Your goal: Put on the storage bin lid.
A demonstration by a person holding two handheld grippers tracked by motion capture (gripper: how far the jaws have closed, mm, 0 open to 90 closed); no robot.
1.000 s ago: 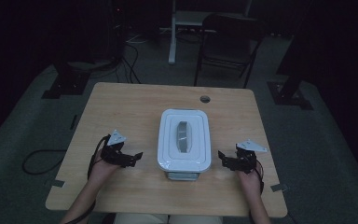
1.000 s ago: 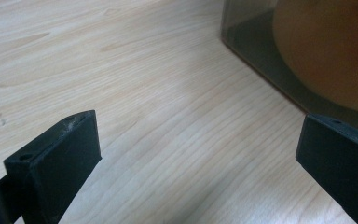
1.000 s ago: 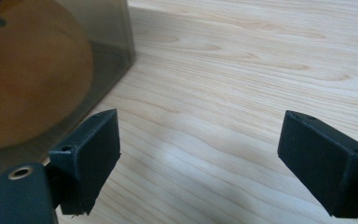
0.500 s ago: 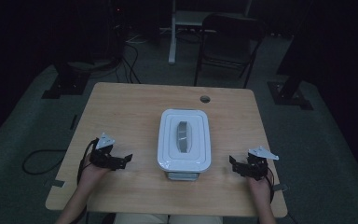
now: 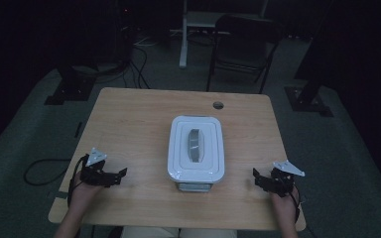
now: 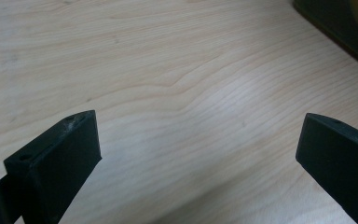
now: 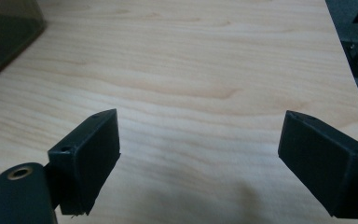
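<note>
A rectangular container with a white lid and a grey handle on top sits in the middle of the wooden table. My left gripper rests low at the table's front left, open, nothing between its jaws. My right gripper sits at the front right, also open over bare wood. Both are apart from the container, one on each side. A dark corner of the container edges into the left gripper view, and its dark corner into the right gripper view.
A round cable hole lies near the table's far edge. Beyond the table stand a folding chair, a white stand and dark equipment bases on the floor with cables. The room is dim.
Both hands have drawn back toward the table's front edge and outward, away from the container. The jaws stay open.
</note>
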